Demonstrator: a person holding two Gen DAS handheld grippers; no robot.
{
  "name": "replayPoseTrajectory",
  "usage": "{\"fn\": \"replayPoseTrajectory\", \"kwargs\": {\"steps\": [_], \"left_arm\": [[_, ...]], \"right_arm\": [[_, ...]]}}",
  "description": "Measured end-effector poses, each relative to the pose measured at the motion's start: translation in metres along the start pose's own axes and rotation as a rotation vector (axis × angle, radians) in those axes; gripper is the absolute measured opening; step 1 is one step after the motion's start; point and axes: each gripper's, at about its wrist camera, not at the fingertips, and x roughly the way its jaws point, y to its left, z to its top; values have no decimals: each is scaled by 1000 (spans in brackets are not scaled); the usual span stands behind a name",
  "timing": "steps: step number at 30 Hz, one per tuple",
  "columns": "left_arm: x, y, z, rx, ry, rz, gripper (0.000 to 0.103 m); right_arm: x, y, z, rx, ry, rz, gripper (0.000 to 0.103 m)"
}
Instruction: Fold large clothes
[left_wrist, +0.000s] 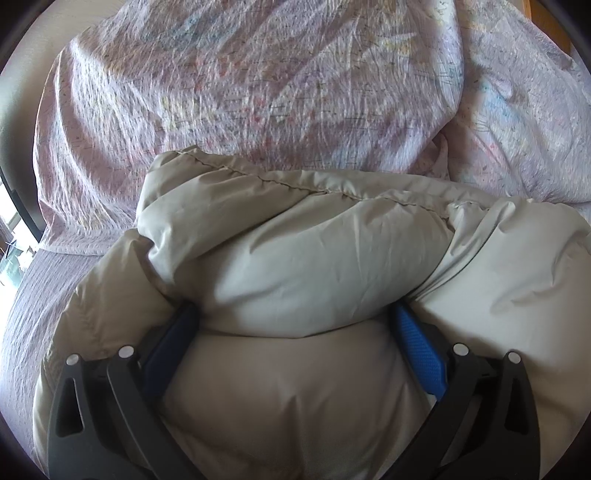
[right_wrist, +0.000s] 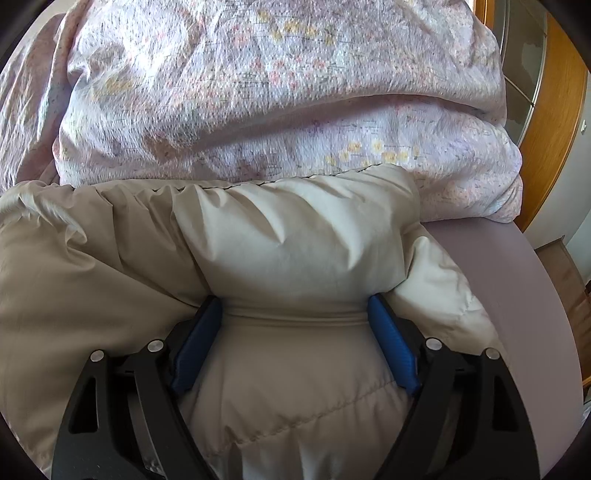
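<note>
Beige and puffy, the quilted jacket (left_wrist: 295, 258) lies in a bulky bundle on the bed (right_wrist: 517, 280), its stitched edge running across the top of the fold. In the left wrist view a thick roll of it bulges between the blue pads (left_wrist: 421, 350) of the left tongs (left_wrist: 295, 321), which stand wide but press into the padding on both sides, clamped on the roll. In the right wrist view the right tongs (right_wrist: 295, 325) likewise squeeze a fat fold of the jacket (right_wrist: 295, 251), the fabric pinched into a waist between the pads (right_wrist: 391, 343). Just beyond the jacket a rumpled floral duvet (left_wrist: 258, 92) is heaped. Mauve sheet shows at the right, and a wooden door frame (right_wrist: 557, 110) stands past the bed's edge.
</note>
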Motion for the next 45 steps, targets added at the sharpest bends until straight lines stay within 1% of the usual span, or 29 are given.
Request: {"fn": "replayPoseTrajectory", "kwargs": {"steps": [5, 30, 39, 42, 45], "left_arm": [[-1, -1, -3, -2, -11, 2, 101], [-3, 0, -2, -2, -9, 5, 101], [-4, -1, -4, -1, -8, 11, 101], [-6, 0, -3, 2, 9, 10, 101], [-10, 2, 1, 15, 45, 16, 101]], "right_arm": [[0, 1, -1, -2, -7, 0, 83], [-1, 0, -1, -2, -13, 1, 84], [-2, 1, -1, -6, -13, -11, 84], [-2, 4, 2, -13, 13, -20, 84], [-2, 4, 10, -11, 92, -24, 86]]}}
